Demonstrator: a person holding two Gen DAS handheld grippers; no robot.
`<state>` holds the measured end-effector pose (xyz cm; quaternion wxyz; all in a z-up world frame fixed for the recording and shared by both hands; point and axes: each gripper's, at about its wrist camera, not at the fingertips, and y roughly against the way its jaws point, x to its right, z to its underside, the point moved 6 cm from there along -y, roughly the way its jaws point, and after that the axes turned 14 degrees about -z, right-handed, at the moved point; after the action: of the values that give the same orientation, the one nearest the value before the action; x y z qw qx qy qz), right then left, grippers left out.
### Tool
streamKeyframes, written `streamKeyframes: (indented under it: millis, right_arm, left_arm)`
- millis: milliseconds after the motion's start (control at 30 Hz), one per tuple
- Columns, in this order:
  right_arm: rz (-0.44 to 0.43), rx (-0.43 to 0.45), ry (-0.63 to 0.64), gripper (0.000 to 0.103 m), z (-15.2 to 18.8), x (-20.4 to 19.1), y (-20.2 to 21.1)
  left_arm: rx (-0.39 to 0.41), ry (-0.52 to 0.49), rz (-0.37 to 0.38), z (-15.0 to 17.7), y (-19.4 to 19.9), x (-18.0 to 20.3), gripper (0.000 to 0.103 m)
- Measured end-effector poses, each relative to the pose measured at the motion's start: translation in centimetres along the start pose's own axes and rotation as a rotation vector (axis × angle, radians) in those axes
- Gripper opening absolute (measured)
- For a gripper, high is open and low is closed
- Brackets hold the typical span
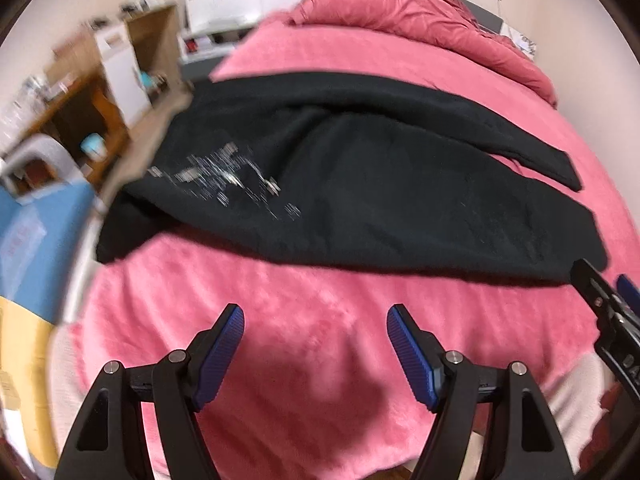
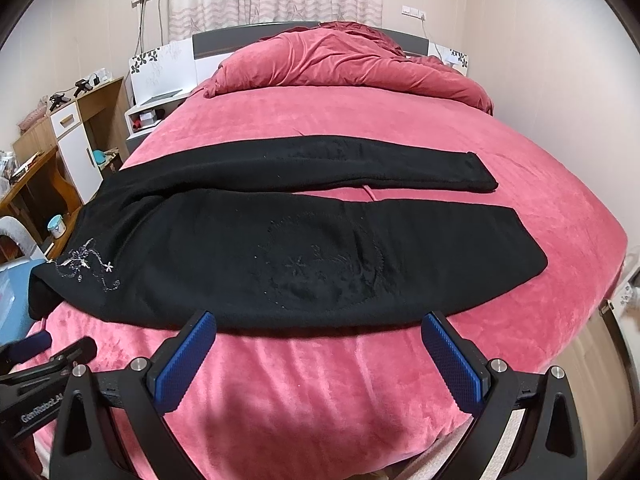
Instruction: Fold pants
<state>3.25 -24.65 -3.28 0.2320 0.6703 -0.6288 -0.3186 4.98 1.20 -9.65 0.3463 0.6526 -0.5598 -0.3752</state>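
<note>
In the left wrist view we see our left claw (image 1: 315, 316) spread wide, gripping nothing, its blue pads (image 1: 219, 354) above the bare pink blanket (image 1: 280, 304). The black pants (image 1: 360, 200) lie flat across the bed ahead of it, well apart, waist with silver embroidery (image 1: 224, 178) to the left, legs running right. This view is blurred.

In the right wrist view our right claw (image 2: 319, 326) is also wide open and empty, its fingertips just short of the pants' (image 2: 280, 248) near edge, not touching. The two legs lie slightly parted, the far one nearer the rumpled quilt (image 2: 340, 60).
</note>
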Motion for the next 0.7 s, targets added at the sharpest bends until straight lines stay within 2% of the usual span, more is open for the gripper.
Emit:
streamKeyframes:
  millis: [100, 167, 267, 367, 433, 500, 567, 700]
  right_arm:
    - [0.002, -0.008, 0.008, 0.103, 0.1, 0.9, -0.4]
    - [-0.006, -0.004, 0.018, 0.103, 0.1, 1.7, -0.6]
    - [-0.095, -0.047, -0.027, 0.103, 0.4, 3.4, -1.6]
    - [-0.134, -0.095, -0.155, 0.103, 1.4, 6.3, -2.5]
    - [-0.135, -0.125, -0.209, 0.103, 2.1, 8.4, -3.0]
    - [-0.136, -0.133, -0.242, 0.103, 2.4, 10.2, -3.2]
    - [-0.160, -0.125, -0.299, 0.103, 2.6, 12.4, -3.2]
    - [-0.205, -0.092, -0.460, 0.103, 2.3, 16.8, -3.3]
  left_arm:
    - [-0.078, 0.074, 0.129, 0.4, -1.2, -0.8, 0.076]
    - [-0.126, 0.105, 0.172, 0.6, -2.1, -1.3, 0.075]
    - [-0.174, 0.152, 0.222, 0.9, -3.1, -2.0, 0.075]
    - [-0.273, 0.282, 0.346, 1.0, -4.7, -3.0, 0.075]
    - [-0.312, 0.392, 0.375, 1.1, -5.9, -4.2, 0.075]
    - [-0.307, 0.489, 0.372, 0.9, -6.8, -5.6, 0.075]
    - [-0.257, 0.544, 0.351, 0.3, -7.3, -7.0, 0.075]
    - [-0.077, 0.522, 0.262, -2.2, -7.6, -9.2, 0.075]
